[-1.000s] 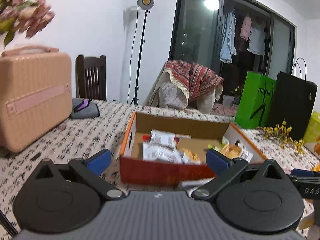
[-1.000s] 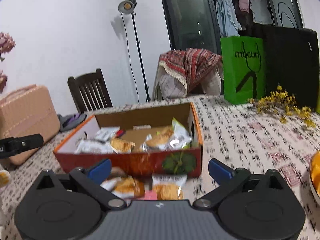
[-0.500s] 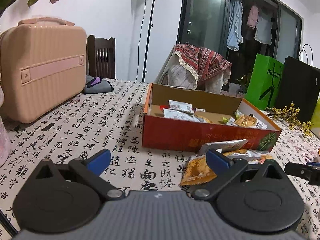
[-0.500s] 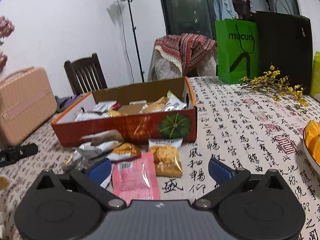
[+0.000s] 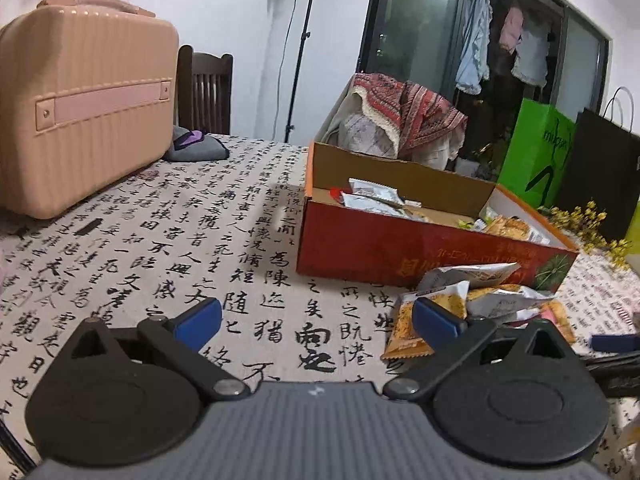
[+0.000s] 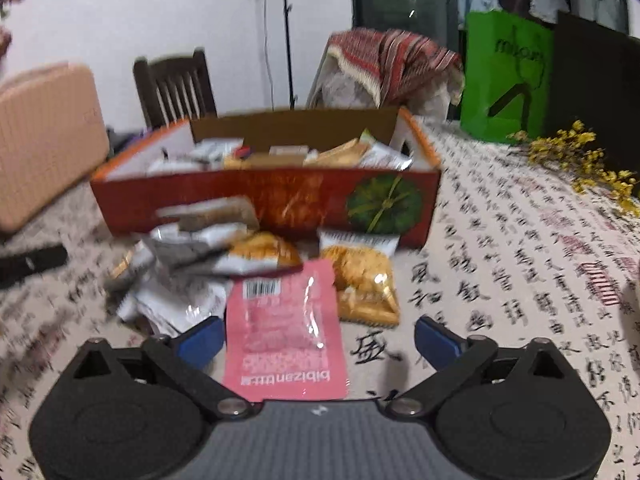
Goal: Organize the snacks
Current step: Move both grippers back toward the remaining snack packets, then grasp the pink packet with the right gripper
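Note:
An open red-orange cardboard box point(image 5: 380, 248) holding several snack packets stands mid-table, also seen in the right wrist view point(image 6: 264, 200). Loose packets point(image 6: 192, 264) lie in a heap against its front wall. A pink packet point(image 6: 284, 332) lies flat between the fingers of my right gripper point(image 6: 320, 338), whose jaws are closing but still stand wide, pads clear of it. An orange cracker packet point(image 6: 360, 284) lies just beyond. My left gripper point(image 5: 318, 320) is open over bare tablecloth, its right finger beside an orange packet point(image 5: 404, 332) at the heap's left end.
A pink hard case point(image 5: 80, 112) stands at the table's left, with a grey pouch point(image 5: 196, 148) and a dark chair point(image 5: 206, 88) behind it. A green bag point(image 5: 536, 152), a black bag point(image 5: 600, 168) and yellow flowers point(image 6: 576, 160) sit at the far right.
Both grippers have sunk towards the table and tipped down. The loose packets in front of the box came into view, and the pink packet now lies between the right fingers.

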Available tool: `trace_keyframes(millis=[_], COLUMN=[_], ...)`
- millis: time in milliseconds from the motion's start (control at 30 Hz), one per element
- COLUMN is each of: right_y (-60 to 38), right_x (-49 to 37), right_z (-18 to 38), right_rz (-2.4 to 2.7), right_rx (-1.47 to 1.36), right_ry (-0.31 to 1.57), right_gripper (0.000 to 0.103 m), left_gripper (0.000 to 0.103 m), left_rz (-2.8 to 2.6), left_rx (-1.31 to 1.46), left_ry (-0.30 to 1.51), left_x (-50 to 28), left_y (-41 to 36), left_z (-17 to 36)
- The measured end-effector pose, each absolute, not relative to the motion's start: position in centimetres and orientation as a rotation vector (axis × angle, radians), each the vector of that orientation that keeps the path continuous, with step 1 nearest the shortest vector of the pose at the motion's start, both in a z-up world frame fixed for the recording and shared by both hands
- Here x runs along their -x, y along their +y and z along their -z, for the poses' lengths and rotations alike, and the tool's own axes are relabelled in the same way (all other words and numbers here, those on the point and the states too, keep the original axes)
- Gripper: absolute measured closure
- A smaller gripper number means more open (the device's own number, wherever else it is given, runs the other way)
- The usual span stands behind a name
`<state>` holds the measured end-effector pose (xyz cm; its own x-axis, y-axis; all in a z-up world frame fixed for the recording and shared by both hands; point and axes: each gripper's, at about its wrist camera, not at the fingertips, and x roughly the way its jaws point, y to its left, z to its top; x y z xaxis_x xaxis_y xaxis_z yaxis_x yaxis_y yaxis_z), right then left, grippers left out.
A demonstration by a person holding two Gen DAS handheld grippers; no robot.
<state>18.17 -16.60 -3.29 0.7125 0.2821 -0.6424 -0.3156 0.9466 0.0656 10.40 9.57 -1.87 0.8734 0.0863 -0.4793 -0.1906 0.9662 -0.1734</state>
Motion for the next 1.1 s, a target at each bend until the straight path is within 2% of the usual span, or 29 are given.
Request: trace_keyframes(millis=[367, 433, 500, 567, 1100], right_y=[-14.5, -14.3, -14.2, -14.1, -17.5], right_x=[-19.3, -19.0, -18.6, -18.3, -16.3], right_z=[4.2, 4.3, 4.1, 3.9, 2.2], right_rz=[-0.352, -0.366, -0.385, -0.386, -0.371], right_rx=[0.137, 0.146, 0.151, 0.160, 0.046], right_ry=[0.693, 0.664, 0.648, 0.633, 0.539], right_gripper=[0.007, 0.012, 0.030, 0.035, 0.036], left_gripper=[0.000, 0.000, 0.000, 0.000, 0.000], left_rz=[-0.126, -0.128, -0.130, -0.130, -0.137], left_rx=[0.251, 0.250, 0.253, 0.256, 0.194], left_ry=[0.488, 0.497, 0.502, 0.501, 0.553], left_x=[-10.5, -10.6, -10.7, -10.7, -11.0], left_y=[9.8, 9.8, 9.8, 9.9, 8.3], left_z=[2.1, 2.2, 2.3, 2.3, 2.0])
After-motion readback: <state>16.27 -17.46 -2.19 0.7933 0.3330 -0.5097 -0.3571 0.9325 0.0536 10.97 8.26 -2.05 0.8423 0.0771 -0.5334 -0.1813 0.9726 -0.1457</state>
